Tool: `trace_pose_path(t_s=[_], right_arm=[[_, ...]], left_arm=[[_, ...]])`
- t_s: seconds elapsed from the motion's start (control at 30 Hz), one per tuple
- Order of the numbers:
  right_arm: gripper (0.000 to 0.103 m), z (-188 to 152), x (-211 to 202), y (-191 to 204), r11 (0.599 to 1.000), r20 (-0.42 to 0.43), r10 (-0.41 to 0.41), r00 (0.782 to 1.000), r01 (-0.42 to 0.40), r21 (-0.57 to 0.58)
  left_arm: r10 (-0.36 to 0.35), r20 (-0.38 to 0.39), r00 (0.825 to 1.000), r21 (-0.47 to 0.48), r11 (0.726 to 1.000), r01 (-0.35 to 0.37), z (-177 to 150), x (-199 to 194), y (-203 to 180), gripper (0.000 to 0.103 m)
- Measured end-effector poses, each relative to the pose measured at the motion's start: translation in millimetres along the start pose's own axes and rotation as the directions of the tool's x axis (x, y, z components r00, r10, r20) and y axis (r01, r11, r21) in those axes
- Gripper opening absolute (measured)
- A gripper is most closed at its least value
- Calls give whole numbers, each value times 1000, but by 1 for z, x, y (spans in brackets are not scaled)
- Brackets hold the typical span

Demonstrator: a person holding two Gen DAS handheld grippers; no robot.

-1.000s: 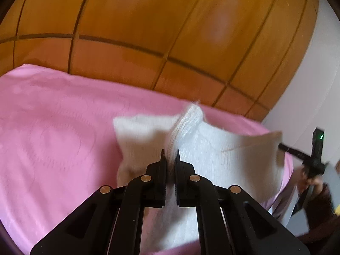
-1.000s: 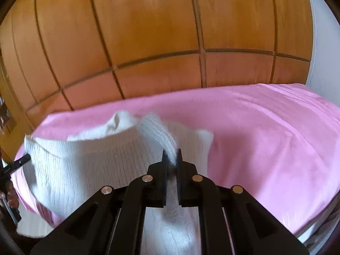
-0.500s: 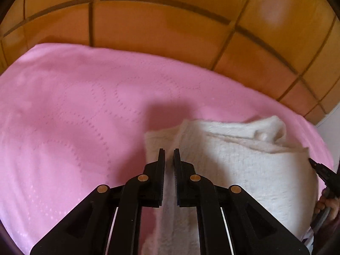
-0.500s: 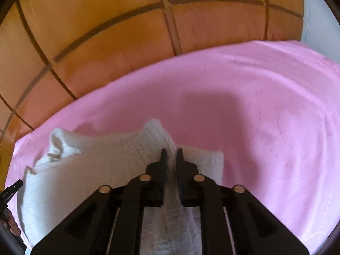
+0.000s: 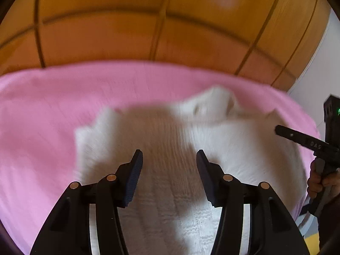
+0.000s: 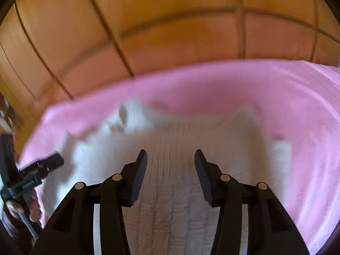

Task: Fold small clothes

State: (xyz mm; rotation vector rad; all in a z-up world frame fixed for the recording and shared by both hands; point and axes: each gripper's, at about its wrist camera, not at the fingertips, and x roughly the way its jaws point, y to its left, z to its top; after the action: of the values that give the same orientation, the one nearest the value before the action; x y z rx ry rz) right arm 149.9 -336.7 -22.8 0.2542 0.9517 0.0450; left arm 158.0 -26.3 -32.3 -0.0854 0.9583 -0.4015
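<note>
Both tongs, left (image 5: 167, 159) and right (image 6: 171, 159), are opening with nothing gripped, above the white sweater (image 5: 174, 140) lying doubled on the pink bed (image 5: 42, 114). One fold looks laid; more folding and smoothing probably remain.

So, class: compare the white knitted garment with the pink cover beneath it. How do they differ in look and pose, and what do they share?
1. The white knitted garment is ribbed white knit; the pink cover is smoother and pink.
2. The garment lies bunched and doubled over with uneven edges; the cover lies spread flat.
3. The garment takes up only a small patch; the cover stretches well past it on both sides.
Shared: both are soft fabric, and the garment rests directly on the cover.
</note>
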Motion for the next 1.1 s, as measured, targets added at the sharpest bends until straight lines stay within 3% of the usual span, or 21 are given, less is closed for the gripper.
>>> trace_pose_path(t_s=[0.07,0.1,0.13,0.37,0.53,0.67,0.73,0.77,0.87,0.9,0.97,1.0,1.03,1.1], right_arm=[[31,-7,12,4,999,-28,-30,999,30,-23],[13,-9,12,6,999,-21,-41,999,40,-36],[6,-8,9,7,999,-16,-32,999,32,-40],[4,7,-22,13,997,107,-29,994,36,-65],[4,19,-34,11,998,178,-45,983,52,-37],[4,26,8,6,993,124,-114,986,118,-24],[5,21,40,0,988,49,-156,986,157,-12],[5,17,53,-3,985,23,-173,985,173,-11],[10,14,52,-8,988,45,-153,987,152,14],[18,15,47,-9,990,47,-143,989,142,14],[37,13,35,-11,990,57,-143,988,143,16],[47,11,23,-12,991,75,-132,988,130,27],[50,8,12,-12,993,93,-119,989,116,35],[52,0,-14,-10,995,126,-94,988,90,33]], left_arm=[[37,4,999,10,999,-37,-6,7,-2,28],[44,25,999,12,999,-44,-8,5,-2,9],[40,51,998,2,999,-40,-9,-1,-2,4],[48,189,981,32,998,-55,10,-26,-13,3],[83,221,972,-5,996,-84,29,-22,-8,3],[161,137,977,-22,987,-160,44,18,1,3],[248,48,968,-31,969,-247,42,49,11,3],[257,-1,966,-34,966,-257,38,63,20,3],[222,13,975,-87,972,-220,38,56,29,3],[219,8,976,-92,972,-218,38,52,30,3],[251,21,968,-89,965,-249,37,39,27,7],[255,38,966,-89,964,-251,34,26,23,20],[237,57,970,-94,968,-231,31,16,21,37],[184,138,973,-113,979,-169,17,-17,12,52]])
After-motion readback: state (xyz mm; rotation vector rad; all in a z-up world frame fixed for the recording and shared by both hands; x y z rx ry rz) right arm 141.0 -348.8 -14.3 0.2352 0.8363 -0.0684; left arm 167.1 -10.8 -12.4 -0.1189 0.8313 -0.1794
